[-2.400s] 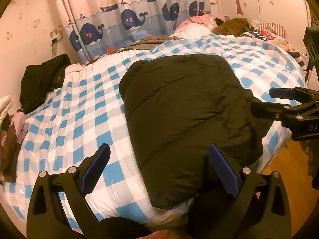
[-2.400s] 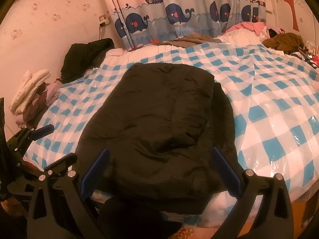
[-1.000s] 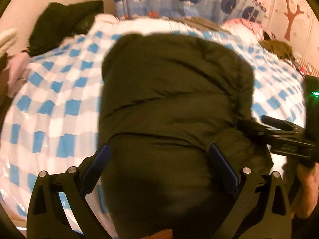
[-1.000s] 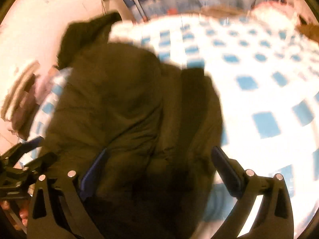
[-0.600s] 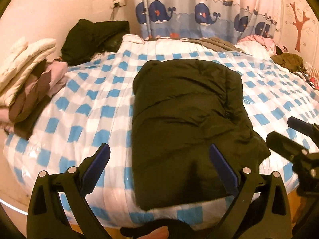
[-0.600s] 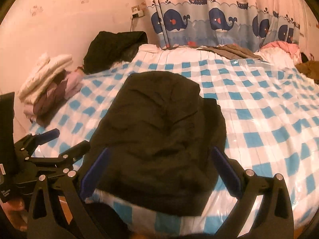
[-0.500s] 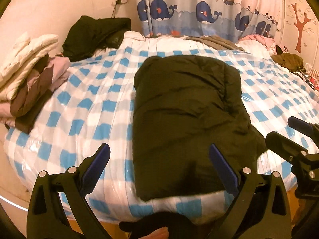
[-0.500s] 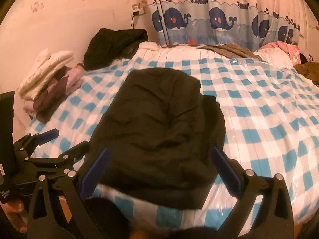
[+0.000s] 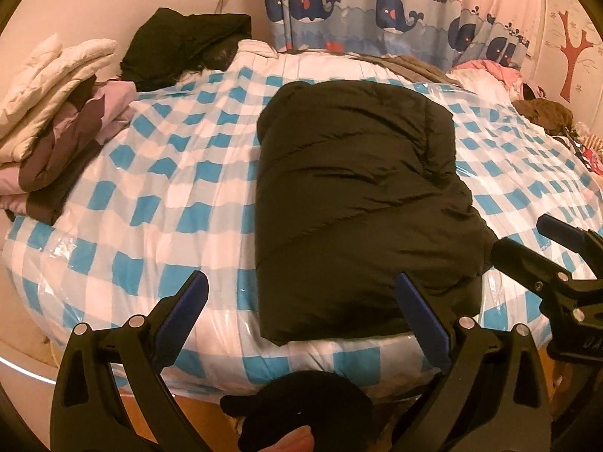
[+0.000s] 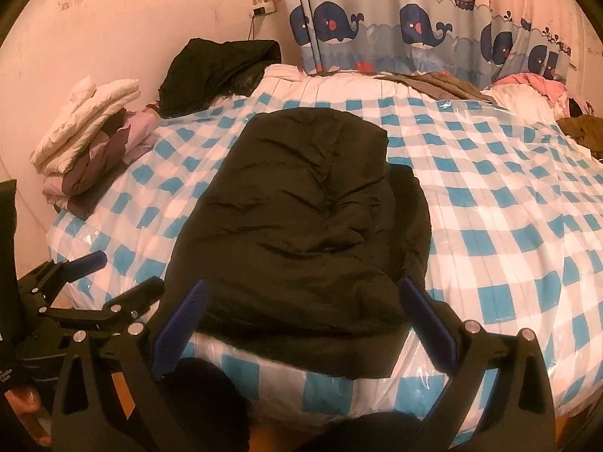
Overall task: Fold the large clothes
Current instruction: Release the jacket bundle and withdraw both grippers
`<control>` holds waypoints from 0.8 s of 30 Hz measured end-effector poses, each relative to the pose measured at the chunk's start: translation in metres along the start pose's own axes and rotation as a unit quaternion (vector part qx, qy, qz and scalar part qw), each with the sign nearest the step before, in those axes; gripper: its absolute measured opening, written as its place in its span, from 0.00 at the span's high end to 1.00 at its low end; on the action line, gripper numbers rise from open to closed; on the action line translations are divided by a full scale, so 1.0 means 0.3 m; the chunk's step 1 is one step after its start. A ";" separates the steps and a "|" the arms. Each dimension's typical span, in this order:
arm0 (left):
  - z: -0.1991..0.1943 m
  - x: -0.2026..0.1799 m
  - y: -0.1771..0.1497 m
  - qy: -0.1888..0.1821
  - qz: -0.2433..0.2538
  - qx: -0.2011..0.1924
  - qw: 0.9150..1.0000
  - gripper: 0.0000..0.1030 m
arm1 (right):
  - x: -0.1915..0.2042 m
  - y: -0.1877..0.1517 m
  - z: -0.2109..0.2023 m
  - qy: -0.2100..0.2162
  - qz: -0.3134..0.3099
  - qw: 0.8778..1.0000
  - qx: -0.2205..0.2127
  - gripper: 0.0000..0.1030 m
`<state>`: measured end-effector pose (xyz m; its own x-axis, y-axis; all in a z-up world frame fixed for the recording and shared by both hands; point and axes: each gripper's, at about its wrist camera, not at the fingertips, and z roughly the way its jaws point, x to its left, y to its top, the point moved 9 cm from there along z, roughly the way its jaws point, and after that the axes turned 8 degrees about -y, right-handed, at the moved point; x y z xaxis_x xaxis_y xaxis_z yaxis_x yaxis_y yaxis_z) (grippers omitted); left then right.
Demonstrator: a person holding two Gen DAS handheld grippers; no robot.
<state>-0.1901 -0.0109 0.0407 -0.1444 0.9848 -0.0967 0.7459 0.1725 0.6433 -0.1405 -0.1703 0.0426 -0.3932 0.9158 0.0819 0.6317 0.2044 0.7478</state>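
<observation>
A large dark puffy jacket (image 9: 358,203) lies folded into a long block on the blue-and-white checked bed (image 9: 158,196). It also shows in the right wrist view (image 10: 301,226). My left gripper (image 9: 301,312) is open and empty, held back from the bed's near edge by the jacket's near left corner. My right gripper (image 10: 301,316) is open and empty, held back from the jacket's near end. Each gripper shows in the other's view, the right one (image 9: 542,256) at the jacket's right side, the left one (image 10: 94,282) at its left.
A pile of folded clothes (image 9: 56,120) sits at the bed's left edge, with a black garment (image 9: 184,49) behind it. More clothes (image 9: 542,113) lie at the far right. A whale-print curtain (image 9: 395,11) hangs behind. Wooden floor (image 9: 203,414) lies below the bed's near edge.
Both grippers have pulled back from over the jacket toward the bed's near edge. The jacket lies still. Both grippers have stayed open.
</observation>
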 end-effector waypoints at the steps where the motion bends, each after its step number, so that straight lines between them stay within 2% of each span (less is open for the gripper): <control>1: -0.002 0.002 0.003 0.000 0.000 -0.001 1.000 0.08 | 0.002 -0.001 0.003 0.000 0.000 1.000 0.001 0.05; 5: 0.002 0.020 0.006 0.009 -0.003 -0.001 1.000 0.08 | 0.012 -0.009 0.018 0.003 -0.002 1.000 0.007 0.05; 10: 0.043 0.046 -0.006 0.062 0.017 0.026 0.998 0.08 | 0.021 -0.013 0.028 0.008 -0.002 1.000 0.010 0.05; 13: 0.065 0.054 -0.022 0.038 0.001 0.041 0.998 0.08 | 0.024 -0.016 0.029 0.010 -0.002 1.000 0.011 0.05; 16: 0.065 0.052 -0.031 -0.005 -0.021 0.040 0.999 0.08 | 0.023 -0.018 0.027 0.011 -0.001 1.000 0.011 0.05; 18: 0.057 0.049 -0.032 -0.047 -0.043 0.035 0.997 0.08 | 0.022 -0.018 0.028 0.011 0.000 1.000 0.012 0.05; 19: 0.052 0.051 -0.033 -0.053 -0.049 0.032 0.997 0.08 | 0.021 -0.019 0.027 0.011 0.002 1.000 0.012 0.05; 22: 0.046 0.055 -0.031 -0.036 -0.044 0.024 0.998 0.08 | 0.016 -0.025 0.025 0.012 0.008 1.000 0.012 0.05; 24: 0.042 0.053 -0.027 -0.047 -0.046 0.019 0.998 0.08 | 0.013 -0.031 0.025 0.014 0.011 1.000 0.014 0.05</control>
<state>-0.1900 0.0036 0.0244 -0.1539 0.9619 -0.2260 0.7562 0.2619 0.5997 -0.1430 -0.1659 0.0310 -0.3978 0.9100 0.1167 0.6581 0.1944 0.7274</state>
